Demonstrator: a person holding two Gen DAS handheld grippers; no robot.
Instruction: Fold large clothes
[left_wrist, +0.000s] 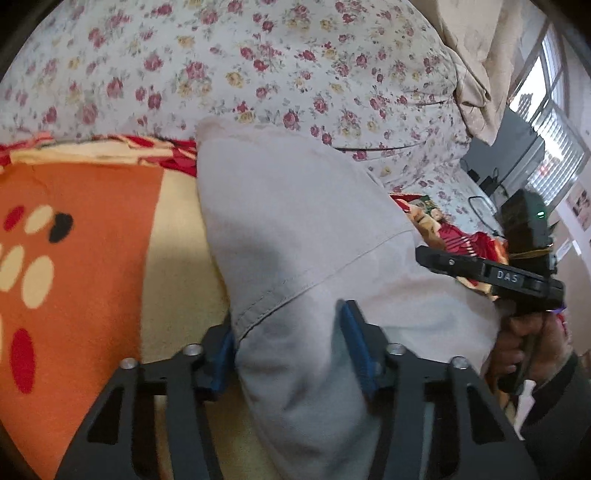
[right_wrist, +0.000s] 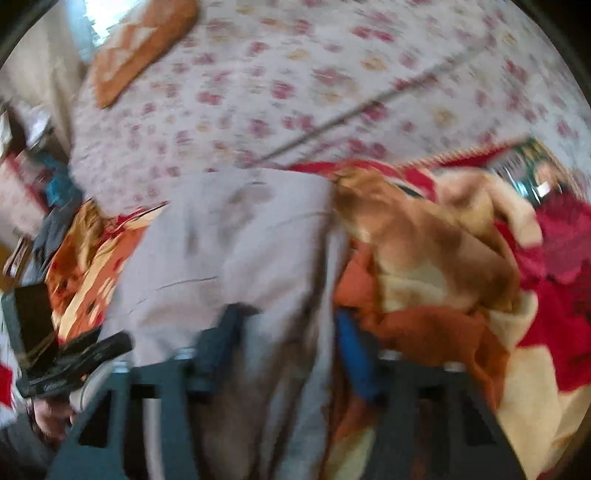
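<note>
Left tongs (left_wrist: 290, 343): clamped on garment (left_wrist: 295, 221) near its hem.
Right tongs (right_wrist: 284, 343): clamped on same garment (right_wrist: 229, 251) (view blurred).
Garment: grey, lifted between both tongs above blanket (left_wrist: 81, 221) on bed.
Progress: apparently early; no finished fold visible, folding and laying flat remain.

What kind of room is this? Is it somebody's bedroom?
Probably a bedroom, yes. A floral bedsheet covers what looks like a bed, an orange fleece blanket lies on it, and a curtained window is beside it. Grey trousers are being folded there.
</note>
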